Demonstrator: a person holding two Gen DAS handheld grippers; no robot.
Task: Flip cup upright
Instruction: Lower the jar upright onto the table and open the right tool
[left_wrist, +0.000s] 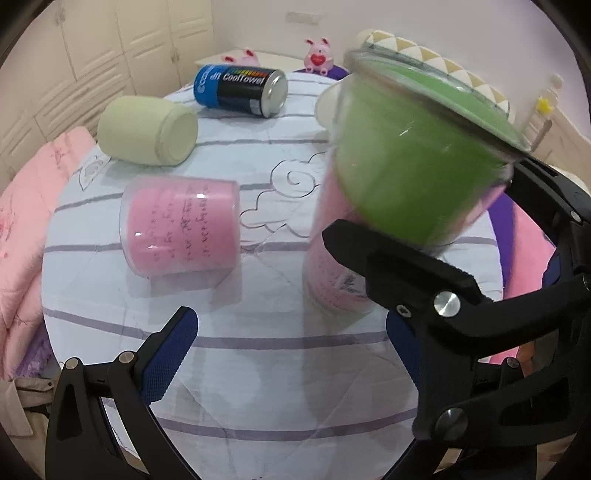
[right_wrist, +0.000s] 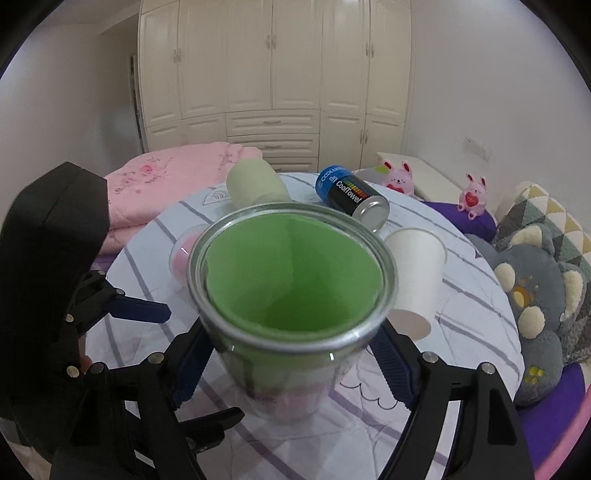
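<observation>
A clear cup with a green lining (right_wrist: 291, 280) is held mouth-up between the fingers of my right gripper (right_wrist: 291, 369), above the round table. In the left wrist view the same green cup (left_wrist: 417, 158) hangs tilted and blurred in the right gripper (left_wrist: 406, 258), over an upright clear cup with pink lining (left_wrist: 332, 266). My left gripper (left_wrist: 291, 354) is open and empty, low over the table's near side. Another pink-lined clear cup (left_wrist: 181, 225) lies on its side at the left.
A pale green cup (left_wrist: 147, 129) and a blue-black CoolTowel can (left_wrist: 240, 90) lie on their sides at the back of the striped tablecloth (left_wrist: 229, 369). A white paper cup (right_wrist: 415, 266) stands upside down. Pink quilt (right_wrist: 155, 184), plush toys (right_wrist: 535, 295) and wardrobe surround the table.
</observation>
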